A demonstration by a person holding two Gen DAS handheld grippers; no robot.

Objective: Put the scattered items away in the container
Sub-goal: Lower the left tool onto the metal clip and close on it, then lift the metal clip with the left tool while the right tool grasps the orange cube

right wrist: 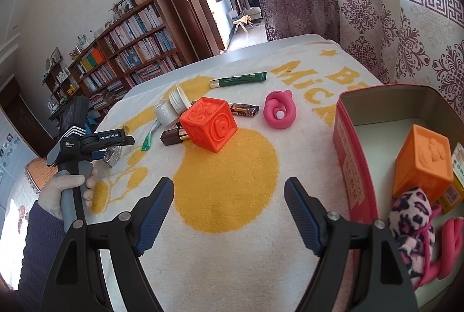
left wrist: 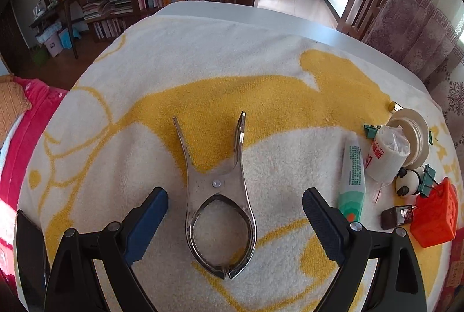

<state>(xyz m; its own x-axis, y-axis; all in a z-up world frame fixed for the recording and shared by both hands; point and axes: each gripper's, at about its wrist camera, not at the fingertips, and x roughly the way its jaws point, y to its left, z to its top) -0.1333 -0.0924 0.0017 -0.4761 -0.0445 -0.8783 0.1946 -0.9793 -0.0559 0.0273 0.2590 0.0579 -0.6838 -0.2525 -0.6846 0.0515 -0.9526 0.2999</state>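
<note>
The red container [right wrist: 346, 167] sits at the table's right edge, already holding an orange block [right wrist: 423, 161] and soft toys. The red cube [right wrist: 208, 127], probably light and squashy, lies mid-towel and could be pinched across flat faces. The steel clamp [left wrist: 220, 196] lies between the left gripper [left wrist: 235, 213], jaws spread wide; it looks rigid, slick, heavier, best gripped near the pivot. The right gripper [right wrist: 229, 213] hangs empty, jaws apart.

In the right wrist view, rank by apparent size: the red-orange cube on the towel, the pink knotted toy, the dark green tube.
1. red-orange cube
2. pink knotted toy
3. dark green tube, though it lies farthest from the camera, so its true size is unsure.
</note>
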